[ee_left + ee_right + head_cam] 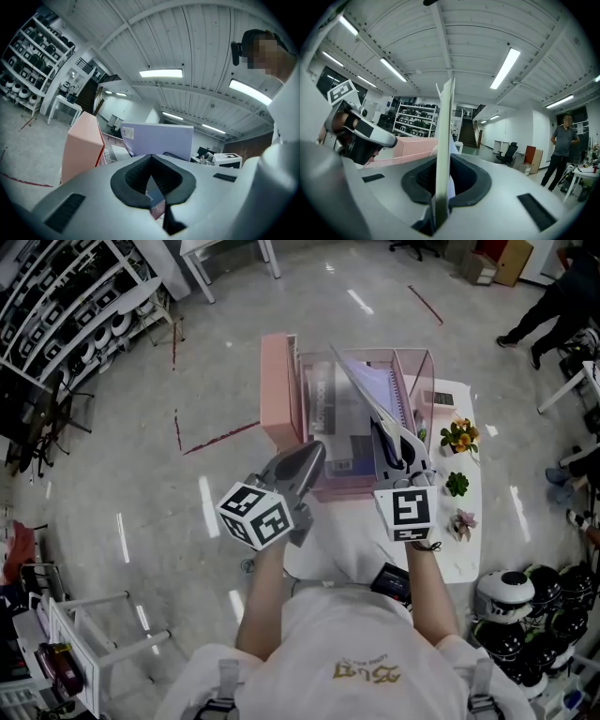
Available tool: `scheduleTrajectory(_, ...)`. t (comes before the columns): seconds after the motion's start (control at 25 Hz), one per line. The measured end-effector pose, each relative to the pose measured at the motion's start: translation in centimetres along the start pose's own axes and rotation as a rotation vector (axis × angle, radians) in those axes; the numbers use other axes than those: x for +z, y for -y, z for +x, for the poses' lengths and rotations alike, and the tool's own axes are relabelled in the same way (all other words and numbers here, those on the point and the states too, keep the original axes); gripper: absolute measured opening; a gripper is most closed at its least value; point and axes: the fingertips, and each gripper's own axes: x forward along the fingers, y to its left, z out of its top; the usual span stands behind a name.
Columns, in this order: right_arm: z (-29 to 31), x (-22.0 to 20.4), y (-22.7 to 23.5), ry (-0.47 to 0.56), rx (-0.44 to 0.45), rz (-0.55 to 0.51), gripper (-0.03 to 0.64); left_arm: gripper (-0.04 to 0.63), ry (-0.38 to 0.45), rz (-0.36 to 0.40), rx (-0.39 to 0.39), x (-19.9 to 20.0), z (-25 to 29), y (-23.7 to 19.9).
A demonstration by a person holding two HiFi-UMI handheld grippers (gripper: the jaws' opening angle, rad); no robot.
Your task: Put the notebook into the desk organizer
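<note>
The organizer [279, 395] stands on the table [441, 554] at 12 o'clock from the person, its tall pink end wall at the left. Just before it hovers the left gripper [305, 463], jaws drawn together with nothing between them and tips aimed toward 1 o'clock. To its right the notebook [370, 390] stands tilted over the organizer's middle slots. Its lower edge is down among the dividers and its top leans toward 11 o'clock. Whether it rests on a slot floor I cannot tell. The right gripper [401, 451] is clamped on its near edge at 6 o'clock, the cover edge-on between the pads. I judge it light and thin, with a cover that bows and wire binding that could snag a divider. A pinch close to the binding should keep it stiff. Plants [459, 435] sit at 3 o'clock.
</note>
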Motion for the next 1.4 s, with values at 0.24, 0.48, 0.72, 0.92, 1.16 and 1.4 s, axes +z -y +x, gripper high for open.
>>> scheduleTrajectory(0.24,0.9,-0.7,-0.5,-0.041,0.036,-0.021,0.044,0.017,0.003,-0.002,0.003,-0.1,0.1,-0.1)
scheduleTrajectory(0.48,1.4,-1.3,-0.9,-0.071,0.076,-0.028,0.046,0.017,0.005,-0.005,0.003,-0.1,0.1,0.0)
scheduleTrajectory(0.72,1.9,-3.0,-2.7,-0.184,0.2,-0.061,0.066,0.017,0.004,-0.007,0.005,-0.1,0.1,0.0)
scheduleTrajectory(0.92,2.2,-3.8,-3.5,-0.236,0.229,-0.084,0.08,0.017,0.005,-0.013,0.005,0.0,0.0,-0.1)
scheduleTrajectory(1.16,2.4,-4.8,-3.9,-0.307,0.259,-0.103,0.101,0.017,0.01,-0.016,0.008,0.1,-0.1,-0.1)
scheduleTrajectory(1.4,2.3,-5.1,-4.1,-0.33,0.271,-0.117,0.118,0.017,0.008,-0.011,0.018,0.0,0.0,0.0)
